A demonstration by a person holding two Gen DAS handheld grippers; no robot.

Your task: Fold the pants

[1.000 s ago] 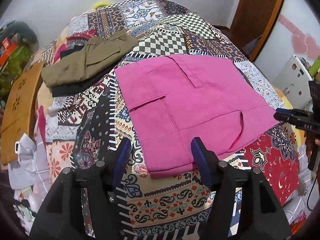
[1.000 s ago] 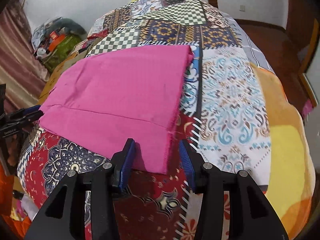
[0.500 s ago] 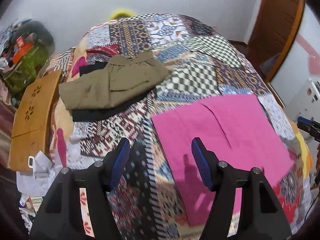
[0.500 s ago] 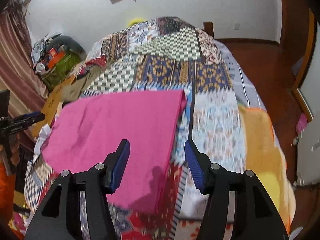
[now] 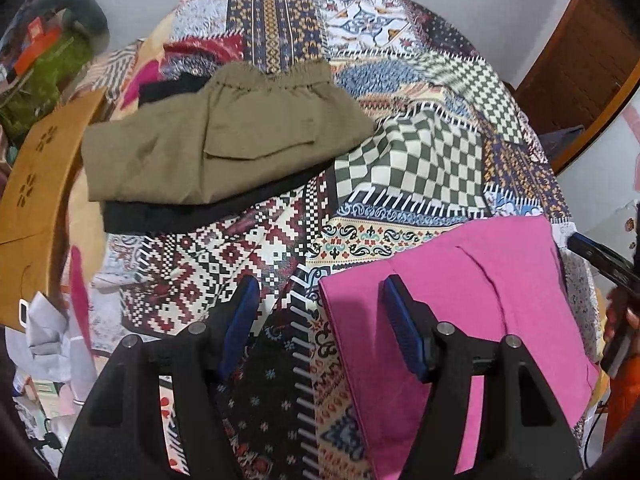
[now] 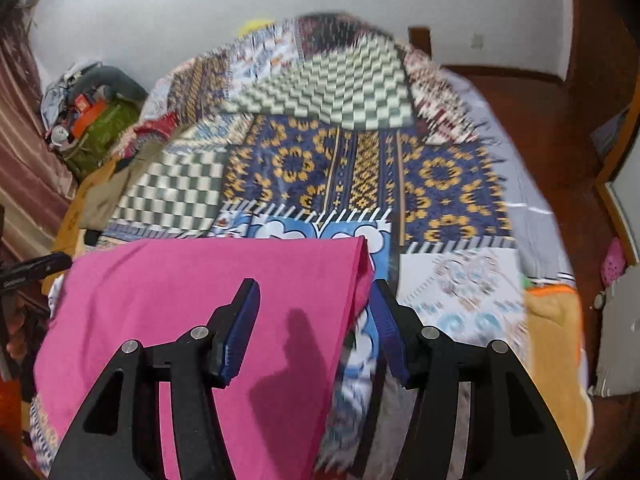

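Note:
Folded pink pants (image 5: 460, 312) lie flat on the patchwork bedspread (image 5: 248, 256); they also show in the right wrist view (image 6: 192, 300). My left gripper (image 5: 320, 320) is open and empty, raised above the pants' left edge. My right gripper (image 6: 316, 320) is open and empty, raised above the pants' right edge. The right gripper's tip shows at the right edge of the left wrist view (image 5: 600, 258).
Folded olive pants (image 5: 216, 136) lie on a black garment (image 5: 192, 216) at the back left of the bed. A wooden board (image 5: 36, 184) leans at the bed's left side. Bags and clutter (image 6: 88, 120) sit by the far wall. Wooden floor (image 6: 540, 120) lies to the right.
Both grippers have lifted and drawn back from the pink pants' near edge. The pants now sit lower in both views and lie still.

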